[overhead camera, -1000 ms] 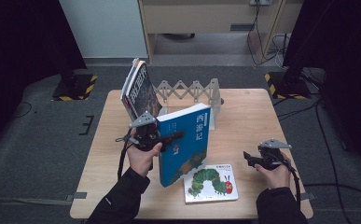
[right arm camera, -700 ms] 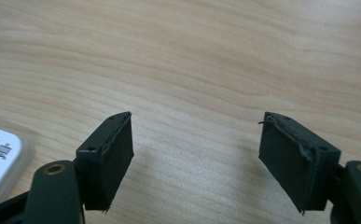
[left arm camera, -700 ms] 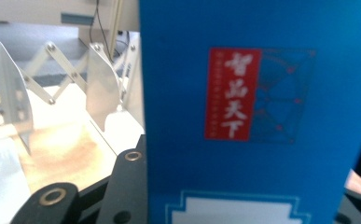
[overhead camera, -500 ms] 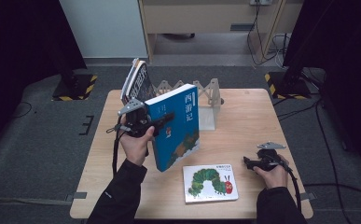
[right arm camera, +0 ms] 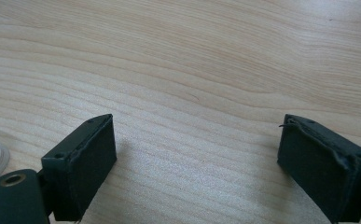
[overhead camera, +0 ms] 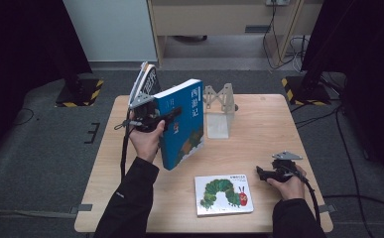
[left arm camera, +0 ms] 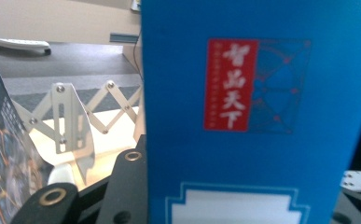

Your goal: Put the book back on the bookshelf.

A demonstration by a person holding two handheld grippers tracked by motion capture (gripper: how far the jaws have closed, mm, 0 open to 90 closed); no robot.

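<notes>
My left gripper is shut on a thick blue book, holding it upright and tilted above the table's left half. In the left gripper view the blue cover stands close between the jaws. Behind it a white folding rack stands at the table's back, and a dark book leans at the rack's left end. A caterpillar picture book lies flat near the front edge. To its right, my right gripper rests low on the wood; its jaws have just been opening and hold nothing.
The wooden table has bare wood at the right and back right. The rack's white dividers and the dark book's cover sit just left of the blue book in the left gripper view. Dark floor surrounds the table.
The left hand has lifted the blue book off the table, up and back toward the rack's left end. The right hand has hardly moved.
</notes>
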